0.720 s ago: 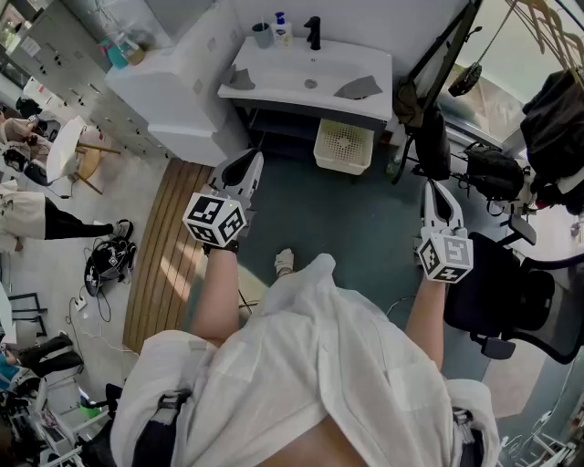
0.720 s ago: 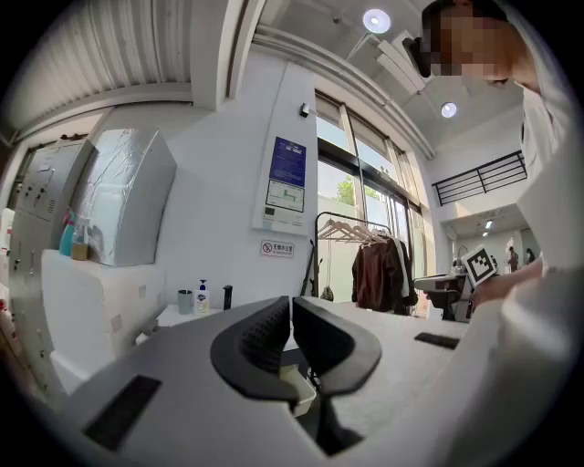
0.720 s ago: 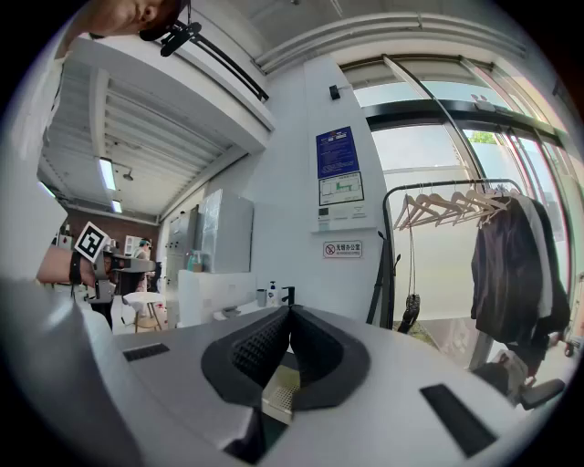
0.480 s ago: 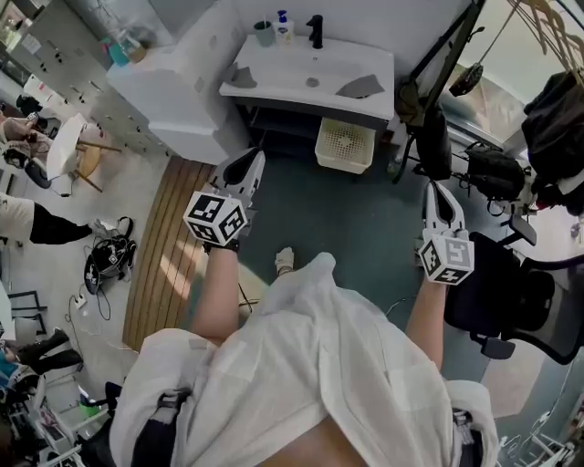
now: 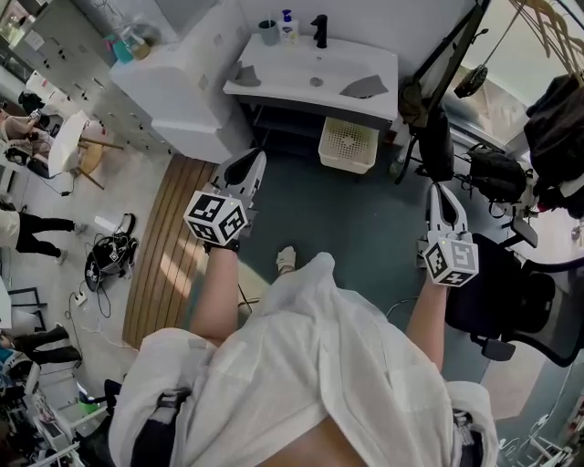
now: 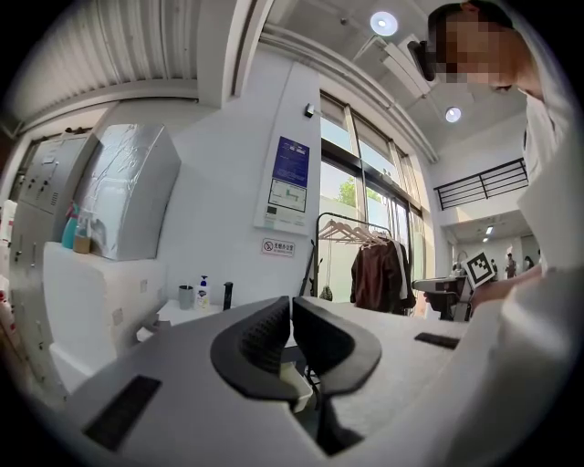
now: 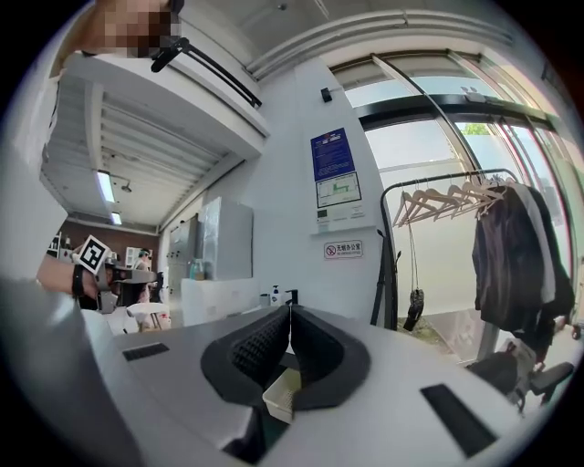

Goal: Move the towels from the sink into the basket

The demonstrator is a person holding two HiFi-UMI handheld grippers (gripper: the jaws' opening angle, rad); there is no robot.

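The left claw (image 5: 248, 162) and right claw (image 5: 440, 193) are held level, jaws together on nothing, well apart from the far sink (image 5: 283, 84). A left towel (image 5: 245, 77) and a right towel (image 5: 365, 88) are laid at its ends. The basket (image 5: 349, 145) is set on the floor (image 5: 365, 219) beneath.

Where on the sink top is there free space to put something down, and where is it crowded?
The bare patch is the middle of the sink, around the drain, between the left towel and the right towel. The back edge is crowded: cup, soap bottle and faucet.
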